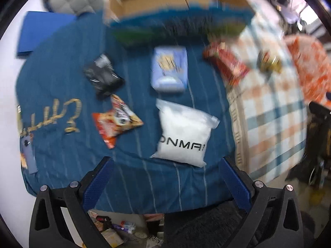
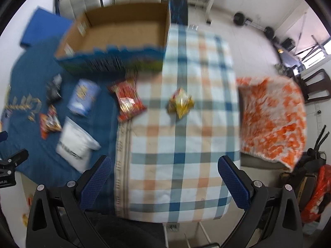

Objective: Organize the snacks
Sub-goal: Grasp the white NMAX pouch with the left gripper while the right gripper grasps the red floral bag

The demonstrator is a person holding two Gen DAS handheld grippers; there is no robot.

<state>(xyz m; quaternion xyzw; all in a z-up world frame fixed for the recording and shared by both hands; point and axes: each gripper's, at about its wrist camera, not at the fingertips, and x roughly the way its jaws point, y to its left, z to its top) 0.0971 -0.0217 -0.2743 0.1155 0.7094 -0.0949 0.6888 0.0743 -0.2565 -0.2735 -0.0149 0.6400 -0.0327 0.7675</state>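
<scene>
White "ONMA" bag on blue cloth; left gripper and right gripper both released.

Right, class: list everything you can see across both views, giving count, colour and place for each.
cardboard box: one, brown, far end, open
white bag: one, on the blue cloth
pale blue packet: one, blue cloth, beyond the white bag
black packet: one, blue cloth
orange-red packet: one, blue cloth
red packet: one, at the cloths' seam
yellow packet: one, checked cloth
orange-white cloth: one, right side
left tool: open
right tool: open
</scene>
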